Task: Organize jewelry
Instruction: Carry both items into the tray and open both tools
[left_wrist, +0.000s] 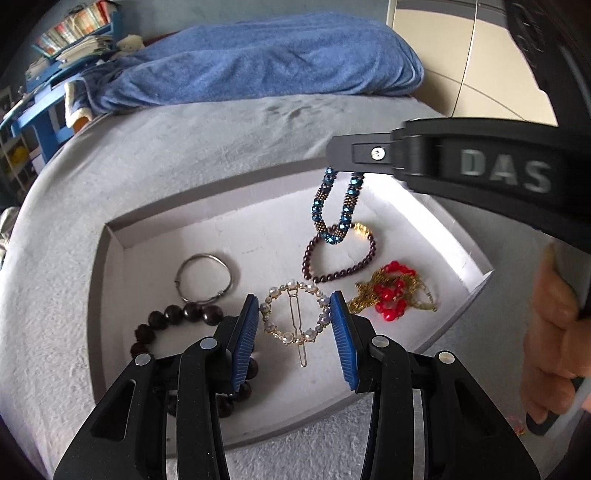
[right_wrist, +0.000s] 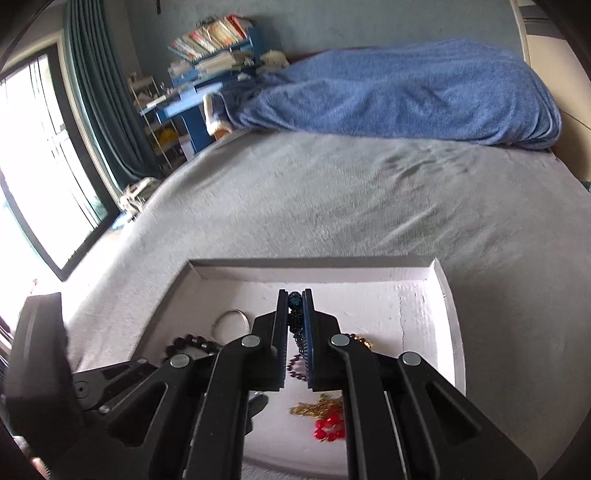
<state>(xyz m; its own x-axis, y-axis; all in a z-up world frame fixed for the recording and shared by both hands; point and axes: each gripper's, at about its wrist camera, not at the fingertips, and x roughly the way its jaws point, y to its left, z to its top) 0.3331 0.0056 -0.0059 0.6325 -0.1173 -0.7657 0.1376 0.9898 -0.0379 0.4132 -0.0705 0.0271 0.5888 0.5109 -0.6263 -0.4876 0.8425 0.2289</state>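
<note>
A shallow white tray (left_wrist: 155, 236) lies on a grey bed. My right gripper (right_wrist: 294, 300) is shut on a blue beaded bracelet (left_wrist: 334, 206), which hangs from it above the tray. Its lower end reaches a dark purple bead bracelet (left_wrist: 341, 260). My left gripper (left_wrist: 293, 306) is open low over the tray, its fingers on either side of a pearl circle hair clip (left_wrist: 293, 318). Also in the tray are a silver bangle (left_wrist: 204, 272), a dark brown bead bracelet (left_wrist: 177, 317) partly under my left finger, and a red-and-gold necklace (left_wrist: 393, 291).
The grey bed cover (left_wrist: 184, 155) surrounds the tray. A blue blanket (left_wrist: 266, 59) is heaped at the far side. A blue shelf with books (right_wrist: 214, 48) and a window with curtains (right_wrist: 44, 147) stand at the left. A hand (left_wrist: 554, 332) holds the right gripper's handle.
</note>
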